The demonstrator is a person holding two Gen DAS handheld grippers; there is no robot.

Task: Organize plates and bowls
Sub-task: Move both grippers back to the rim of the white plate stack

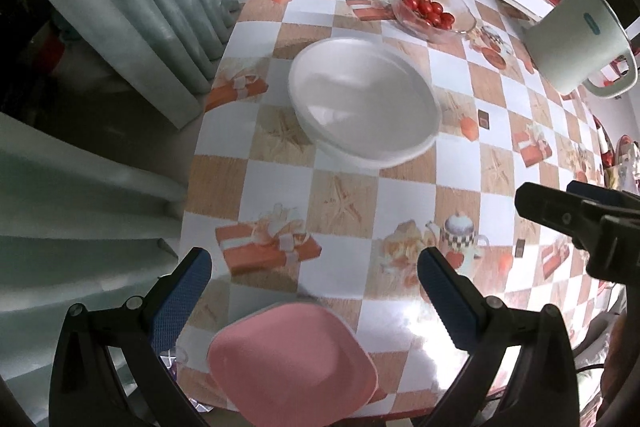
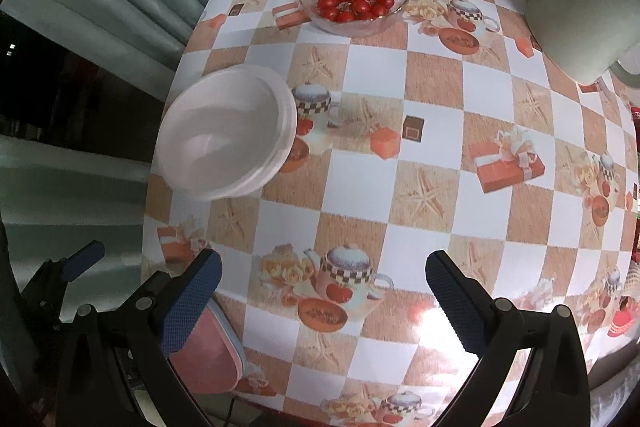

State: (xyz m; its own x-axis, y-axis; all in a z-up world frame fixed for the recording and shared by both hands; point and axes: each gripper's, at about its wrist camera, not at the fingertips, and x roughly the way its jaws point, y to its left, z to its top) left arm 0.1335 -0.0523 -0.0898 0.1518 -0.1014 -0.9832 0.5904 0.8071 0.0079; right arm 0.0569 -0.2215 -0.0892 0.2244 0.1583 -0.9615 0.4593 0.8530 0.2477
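Counter [image 1: 404,195] carries everything, covered in a checkered cloth with printed teapots and gift boxes. A pale curtain [image 1: 132,7] hangs past its far-left edge. A large white appliance with a handle [image 1: 576,43] stands at the far right corner.

White bowl stack [image 1: 364,99] sits toward the left-centre of the counter; the doubled rim suggests at least two nested bowls, exact count unclear. Glass bowl of cherry tomatoes [image 2: 354,1] stands further back, well apart from the stack. Pink plate [image 1: 292,355], squarish with rounded corners, lies at the near edge of the counter, partly overhanging it, directly below the left claw.

Left claw [image 1: 314,291] is spread wide, nothing between its blue pads, hovering above the pink plate. Right claw [image 2: 324,299] is likewise spread and empty, over bare cloth to the right of the plate; its tip shows at the right edge of the left wrist view.

Step in hand, as judged: lining up on the pink plate, grasp not yet made. Next move probably calls for the left claw to drop and pinch the plate's rim, best at the overhanging edge since the plate lies flat, then carry it toward the white bowls. Risk: the thin rim slipping, or the plate being nudged off the counter edge.
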